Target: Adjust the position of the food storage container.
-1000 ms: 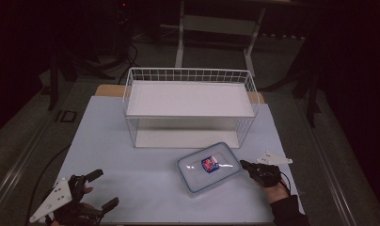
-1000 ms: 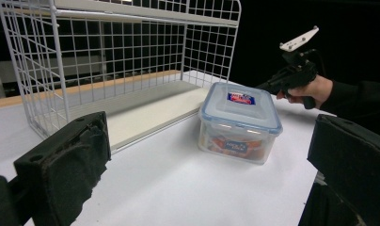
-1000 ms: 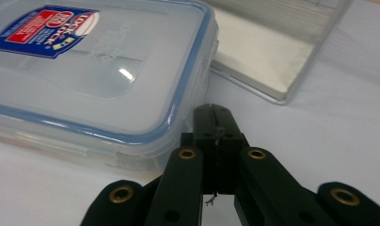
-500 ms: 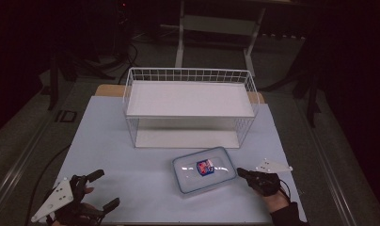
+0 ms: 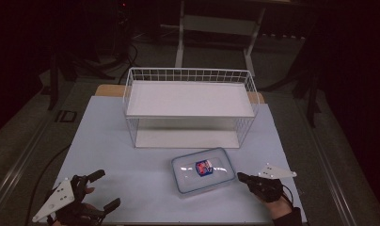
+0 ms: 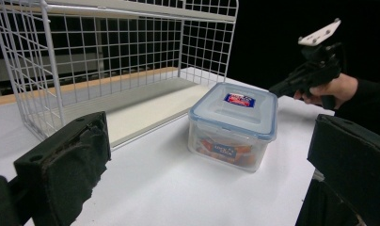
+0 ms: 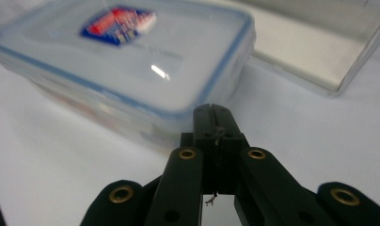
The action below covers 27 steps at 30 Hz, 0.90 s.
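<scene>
A clear lidded food container with a blue-rimmed lid and a red-blue label lies on the white table, in front of the wire rack. My right gripper is shut with nothing in it. Its tip sits at the container's right end, and contact is hard to judge. In the right gripper view the shut jaws point at the container near a lid corner. My left gripper rests open at the near left corner, far from the box. Its view shows the container between wide-spread jaws, well ahead of them.
The white wire rack has an upper shelf and a lower board and stands mid-table behind the container. The table top is bare between my left gripper and the box. Dark floor, cables and a frame stand lie beyond the table.
My right gripper has slid toward the near edge along the container's right end. The container has shifted a little left and turned slightly. My left gripper has stayed put.
</scene>
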### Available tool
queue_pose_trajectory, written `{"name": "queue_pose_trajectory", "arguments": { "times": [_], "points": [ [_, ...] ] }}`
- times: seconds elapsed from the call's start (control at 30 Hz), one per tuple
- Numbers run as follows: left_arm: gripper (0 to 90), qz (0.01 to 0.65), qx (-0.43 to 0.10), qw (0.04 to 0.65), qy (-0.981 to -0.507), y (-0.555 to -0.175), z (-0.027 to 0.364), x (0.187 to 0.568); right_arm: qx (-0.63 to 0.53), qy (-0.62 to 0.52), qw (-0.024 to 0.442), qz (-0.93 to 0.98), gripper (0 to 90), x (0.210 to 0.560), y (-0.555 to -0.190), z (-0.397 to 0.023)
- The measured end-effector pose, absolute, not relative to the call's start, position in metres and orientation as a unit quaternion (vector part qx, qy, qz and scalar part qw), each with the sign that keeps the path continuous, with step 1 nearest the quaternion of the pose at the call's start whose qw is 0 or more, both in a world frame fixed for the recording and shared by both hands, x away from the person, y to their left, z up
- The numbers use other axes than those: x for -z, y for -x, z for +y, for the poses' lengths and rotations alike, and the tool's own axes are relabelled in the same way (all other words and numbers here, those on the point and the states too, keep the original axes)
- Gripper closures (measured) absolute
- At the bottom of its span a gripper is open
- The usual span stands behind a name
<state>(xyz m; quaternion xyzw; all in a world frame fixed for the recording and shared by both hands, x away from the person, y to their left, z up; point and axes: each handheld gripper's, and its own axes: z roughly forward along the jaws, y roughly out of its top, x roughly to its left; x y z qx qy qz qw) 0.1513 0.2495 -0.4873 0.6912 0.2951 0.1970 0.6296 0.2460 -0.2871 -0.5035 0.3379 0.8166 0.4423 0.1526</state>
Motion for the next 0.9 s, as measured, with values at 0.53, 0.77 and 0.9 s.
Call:
{"name": "queue_pose_trajectory", "arguments": {
  "times": [0.53,0.77,0.9],
  "points": [
    [0.0,0.294,-0.197,0.629,-0.692,-0.152,0.249,0.488,-0.469,-0.231,0.075,0.849,90.0,0.497,-0.21,-0.203],
    [0.0,0.295,-0.197,0.629,-0.692,-0.152,0.25,0.488,-0.443,-0.199,0.053,0.873,90.0,0.512,-0.209,-0.175],
    [0.0,0.294,-0.197,0.629,-0.692,-0.152,0.25,0.488,-0.437,-0.188,0.053,0.878,90.0,0.516,-0.212,-0.165]
  ]
}}
